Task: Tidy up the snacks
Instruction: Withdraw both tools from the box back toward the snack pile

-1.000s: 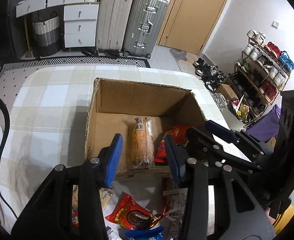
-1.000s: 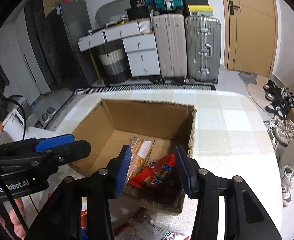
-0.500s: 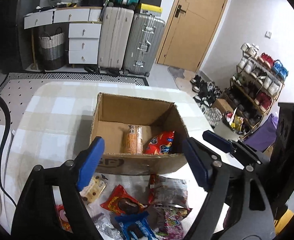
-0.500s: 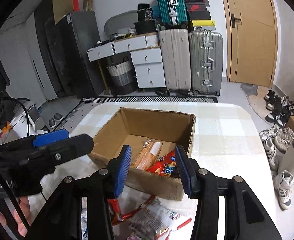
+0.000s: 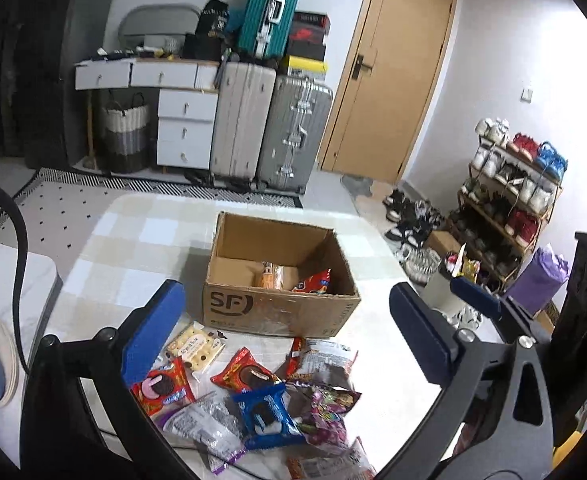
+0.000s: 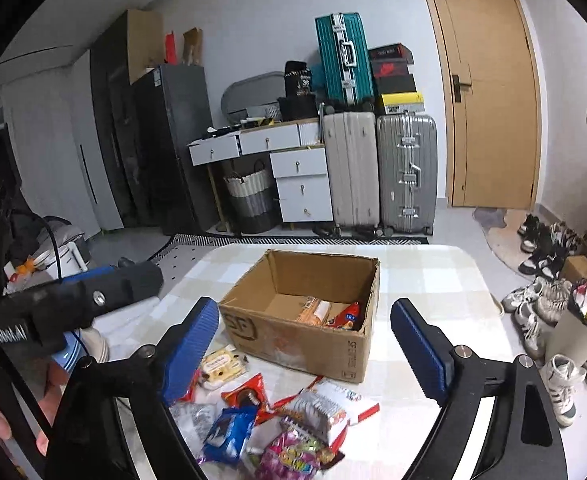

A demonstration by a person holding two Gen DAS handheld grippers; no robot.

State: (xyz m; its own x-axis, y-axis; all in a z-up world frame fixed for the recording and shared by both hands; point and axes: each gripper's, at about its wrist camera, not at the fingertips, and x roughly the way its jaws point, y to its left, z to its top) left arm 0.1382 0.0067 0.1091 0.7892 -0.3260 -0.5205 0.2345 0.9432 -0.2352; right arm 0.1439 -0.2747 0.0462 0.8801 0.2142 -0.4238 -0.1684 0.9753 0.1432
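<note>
Both claws now back from open brown cardboard box (image 5: 281, 304), left claw (image 5: 285, 344) and right claw (image 6: 305, 344) opening, empty; orange biscuit pack (image 5: 271, 278) and red packet (image 5: 313, 282) left inside. Loose wrapped snacks (image 5: 261, 392) on checked desk (image 5: 133, 240) remain next.

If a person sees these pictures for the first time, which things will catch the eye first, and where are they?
First comes the open cardboard box in the middle of the checked table, with two snack packs inside. In front of it lies a bright heap of loose snacks, among them a blue cookie pack. The blue-padded left gripper and right gripper frame the view, jaws opening, nothing between them.
</note>
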